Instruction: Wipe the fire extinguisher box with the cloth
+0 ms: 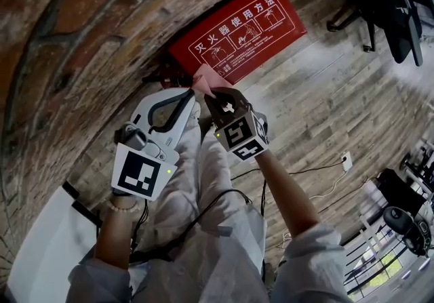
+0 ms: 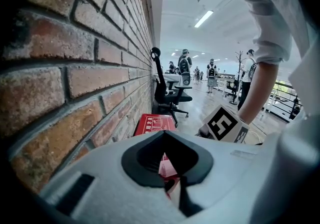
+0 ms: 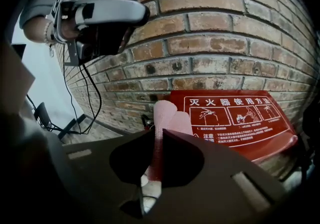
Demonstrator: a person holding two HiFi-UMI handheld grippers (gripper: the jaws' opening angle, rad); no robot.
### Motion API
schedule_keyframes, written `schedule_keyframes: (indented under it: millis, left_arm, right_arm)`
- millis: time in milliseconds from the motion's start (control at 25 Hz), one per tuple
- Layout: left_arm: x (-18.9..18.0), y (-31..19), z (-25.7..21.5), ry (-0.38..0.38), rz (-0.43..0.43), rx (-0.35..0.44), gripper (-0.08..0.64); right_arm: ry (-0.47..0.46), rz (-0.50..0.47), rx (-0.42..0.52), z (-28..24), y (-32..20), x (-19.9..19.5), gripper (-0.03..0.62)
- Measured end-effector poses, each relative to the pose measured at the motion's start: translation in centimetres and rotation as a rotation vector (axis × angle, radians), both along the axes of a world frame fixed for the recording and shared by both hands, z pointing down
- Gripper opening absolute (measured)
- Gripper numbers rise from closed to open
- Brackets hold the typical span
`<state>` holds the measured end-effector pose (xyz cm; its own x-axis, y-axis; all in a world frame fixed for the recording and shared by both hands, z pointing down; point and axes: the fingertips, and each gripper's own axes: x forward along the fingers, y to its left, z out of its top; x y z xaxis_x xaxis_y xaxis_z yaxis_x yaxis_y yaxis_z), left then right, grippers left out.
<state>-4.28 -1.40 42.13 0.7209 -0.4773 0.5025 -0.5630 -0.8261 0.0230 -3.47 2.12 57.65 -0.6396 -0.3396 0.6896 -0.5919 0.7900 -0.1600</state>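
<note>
The red fire extinguisher box (image 1: 244, 27) with white printed instructions lies low against the brick wall (image 1: 81, 30). A pink cloth (image 1: 207, 80) hangs just in front of the box's near-left corner, pinched in my dark right gripper (image 1: 211, 95). In the right gripper view the cloth (image 3: 165, 115) sticks up from the shut right gripper (image 3: 157, 135), in front of the box (image 3: 235, 118). My white left gripper (image 1: 191, 94) hovers beside the cloth with its black jaws shut and nothing clearly between them. The left gripper view shows the box (image 2: 152, 124) beyond the left gripper (image 2: 164, 135).
A black office chair (image 2: 167, 95) stands along the wall past the box. Black cables (image 1: 298, 173) and a white socket (image 1: 346, 160) lie on the wooden floor. A white panel (image 1: 41, 254) lies by the wall at the lower left. People stand far off in the hall (image 2: 210, 72).
</note>
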Motion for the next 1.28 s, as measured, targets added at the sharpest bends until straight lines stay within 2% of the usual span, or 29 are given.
schedule_keyframes:
  millis: [400, 800, 1080, 1280]
  left_arm:
    - [1.1, -1.2, -0.6, 0.006, 0.001, 0.01, -0.002]
    - [1.9, -2.1, -0.4, -0.009, 0.006, 0.008, -0.002]
    - [2.3, -2.6, -0.2, -0.021, -0.006, 0.009, -0.002]
    - [2.5, -2.7, 0.1, -0.031, -0.014, 0.011, -0.002]
  right_arm:
    - [-0.02, 0.126, 0.068, -3.5, -3.6, 5.0, 0.028]
    - [0.04, 0.254, 0.188, -5.5, -11.1, 12.7, 0.028]
    - [0.097, 0.272, 0.283, -6.5, -16.6, 16.0, 0.028]
    - [0.134, 0.307, 0.316, -6.5, -20.5, 18.3, 0.028]
